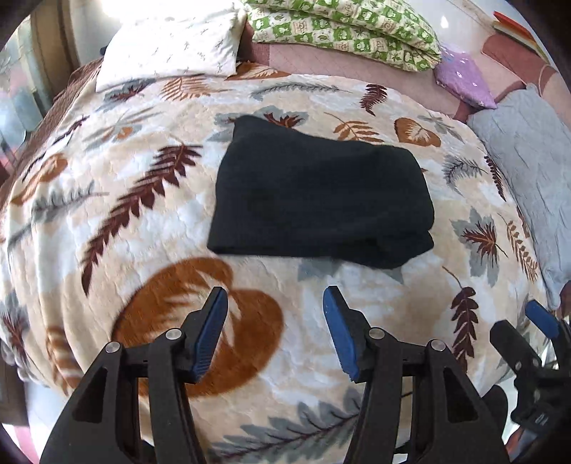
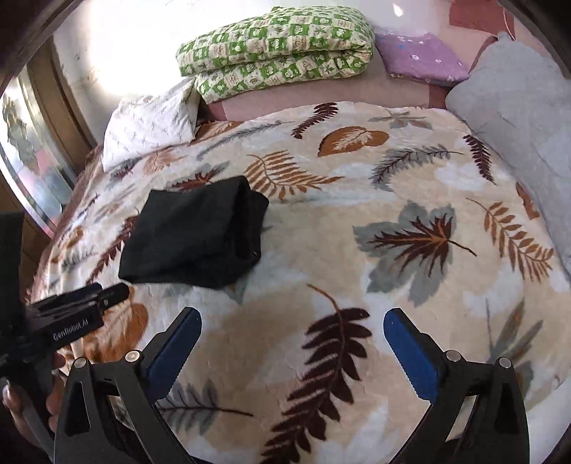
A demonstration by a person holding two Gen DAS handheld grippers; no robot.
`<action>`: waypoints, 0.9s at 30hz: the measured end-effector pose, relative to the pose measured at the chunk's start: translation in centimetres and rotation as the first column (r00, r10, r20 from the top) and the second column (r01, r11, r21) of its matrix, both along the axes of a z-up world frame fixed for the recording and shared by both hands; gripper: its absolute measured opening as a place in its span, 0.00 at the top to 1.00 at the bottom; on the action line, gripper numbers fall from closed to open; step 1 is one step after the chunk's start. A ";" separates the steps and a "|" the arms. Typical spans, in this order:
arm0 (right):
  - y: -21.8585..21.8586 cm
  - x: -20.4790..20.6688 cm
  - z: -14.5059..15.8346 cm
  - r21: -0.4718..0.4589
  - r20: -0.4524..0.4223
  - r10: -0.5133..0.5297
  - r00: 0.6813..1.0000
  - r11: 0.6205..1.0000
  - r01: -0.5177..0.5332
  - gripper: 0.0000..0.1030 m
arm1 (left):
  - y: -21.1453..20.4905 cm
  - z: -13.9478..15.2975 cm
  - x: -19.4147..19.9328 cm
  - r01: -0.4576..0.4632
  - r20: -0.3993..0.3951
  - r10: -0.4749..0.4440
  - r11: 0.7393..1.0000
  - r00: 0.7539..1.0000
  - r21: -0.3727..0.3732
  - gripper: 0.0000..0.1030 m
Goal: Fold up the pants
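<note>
Your left tongs (image 1: 274,296) are released, blue pads spread wide with nothing between them, held above the leaf-print blanket (image 1: 150,200). Your right tongs (image 2: 291,317) are likewise released, jaws apart and empty over the same blanket. The black pants (image 1: 317,200) lie folded into a compact, roughly rectangular bundle, flat on the blanket just ahead of the left tongs and apart from both pads. Seen from the right wrist, the bundle sits ahead and to the left of the right tongs, its stacked layers showing along the right-hand edge. Beyond the pants, further ahead of both tongs: a white pillow (image 1: 171,43) to the left, a folded green checked quilt (image 1: 342,28) near centre, a purple cushion (image 1: 464,78) to the right. A grey quilt (image 1: 528,153) runs along the blanket's right side.
</note>
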State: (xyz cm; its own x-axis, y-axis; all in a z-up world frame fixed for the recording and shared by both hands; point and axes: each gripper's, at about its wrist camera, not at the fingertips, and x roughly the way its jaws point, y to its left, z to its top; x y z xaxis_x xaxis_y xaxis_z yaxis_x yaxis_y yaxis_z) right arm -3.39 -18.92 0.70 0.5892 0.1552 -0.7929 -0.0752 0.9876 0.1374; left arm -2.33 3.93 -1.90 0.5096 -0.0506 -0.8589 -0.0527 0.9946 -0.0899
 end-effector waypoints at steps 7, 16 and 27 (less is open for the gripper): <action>-1.0 -3.3 1.1 -0.047 0.058 0.006 0.998 0.999 -0.004 0.00 | -2.5 -0.2 -2.1 -0.065 0.061 0.062 0.996 0.996 0.056 0.47; -2.7 -3.8 1.2 -0.036 0.089 -0.018 0.996 0.999 0.021 0.00 | -4.4 0.6 -2.9 -0.038 0.117 0.022 0.990 0.993 0.136 0.47; -4.3 -3.9 0.2 -0.004 0.066 -0.063 0.996 0.998 0.063 0.00 | -4.8 0.6 -3.5 -0.036 0.125 0.019 0.989 0.992 0.140 0.47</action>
